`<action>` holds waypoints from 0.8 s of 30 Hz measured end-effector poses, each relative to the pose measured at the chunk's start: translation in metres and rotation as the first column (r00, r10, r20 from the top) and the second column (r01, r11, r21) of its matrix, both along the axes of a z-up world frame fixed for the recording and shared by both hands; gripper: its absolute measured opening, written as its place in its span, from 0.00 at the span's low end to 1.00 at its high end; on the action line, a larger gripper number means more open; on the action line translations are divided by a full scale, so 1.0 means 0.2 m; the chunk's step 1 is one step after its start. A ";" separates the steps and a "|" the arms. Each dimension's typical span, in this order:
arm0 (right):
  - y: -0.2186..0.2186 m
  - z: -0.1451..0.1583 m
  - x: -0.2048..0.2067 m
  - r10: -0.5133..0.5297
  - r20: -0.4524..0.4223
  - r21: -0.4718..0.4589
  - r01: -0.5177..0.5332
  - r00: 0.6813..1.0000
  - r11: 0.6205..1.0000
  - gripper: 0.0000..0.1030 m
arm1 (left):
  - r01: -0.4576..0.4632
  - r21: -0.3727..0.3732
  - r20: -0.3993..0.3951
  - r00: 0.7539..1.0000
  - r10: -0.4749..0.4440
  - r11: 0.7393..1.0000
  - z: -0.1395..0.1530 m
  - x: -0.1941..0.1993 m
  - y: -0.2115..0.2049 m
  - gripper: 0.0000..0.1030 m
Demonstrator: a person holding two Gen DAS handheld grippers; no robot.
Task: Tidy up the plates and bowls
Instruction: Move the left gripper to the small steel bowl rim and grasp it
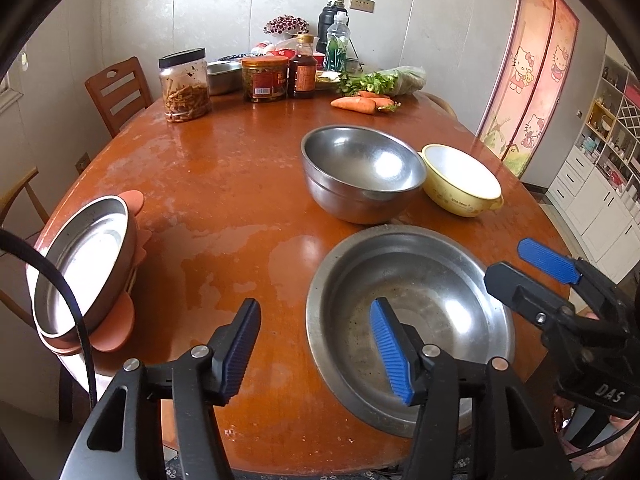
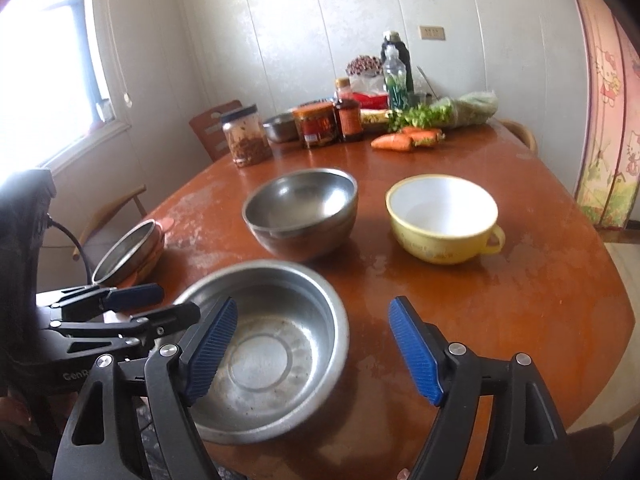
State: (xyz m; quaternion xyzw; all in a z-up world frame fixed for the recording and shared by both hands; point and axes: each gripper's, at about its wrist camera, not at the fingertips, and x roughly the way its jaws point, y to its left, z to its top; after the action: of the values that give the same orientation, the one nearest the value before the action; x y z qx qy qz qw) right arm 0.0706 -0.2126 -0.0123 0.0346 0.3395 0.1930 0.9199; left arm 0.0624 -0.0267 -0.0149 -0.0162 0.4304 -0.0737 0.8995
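Note:
A wide shallow steel basin (image 1: 424, 300) (image 2: 276, 344) sits at the table's near edge. Behind it stands a deep steel bowl (image 1: 360, 172) (image 2: 300, 208), with a yellow handled bowl (image 1: 460, 180) (image 2: 440, 216) to its right. A steel plate (image 1: 84, 260) (image 2: 126, 250) rests on orange plates at the table's left edge. My left gripper (image 1: 316, 344) is open and empty, hovering over the basin's left rim. My right gripper (image 2: 310, 350) is open and empty above the basin's right rim; it also shows in the left wrist view (image 1: 520, 264).
Jars (image 1: 185, 84), a sauce bottle (image 1: 302, 68), a steel pot (image 1: 224, 76), bottles, greens and carrots (image 1: 360, 103) crowd the far end of the brown table (image 1: 224, 184). Wooden chairs (image 1: 118, 92) stand at the left. A cupboard stands at the right.

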 end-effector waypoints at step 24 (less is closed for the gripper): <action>0.02 0.15 0.35 0.033 -0.137 0.256 0.004 0.990 0.967 0.97 | -0.007 0.001 0.015 1.000 0.007 1.000 0.16 0.30 0.08 0.68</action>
State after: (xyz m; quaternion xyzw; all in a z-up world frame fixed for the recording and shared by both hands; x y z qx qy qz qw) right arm 0.1404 -0.2088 0.0168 0.1638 0.3760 0.2389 0.8802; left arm 0.1230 -0.0105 0.0168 -0.0166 0.4235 -0.0705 0.9030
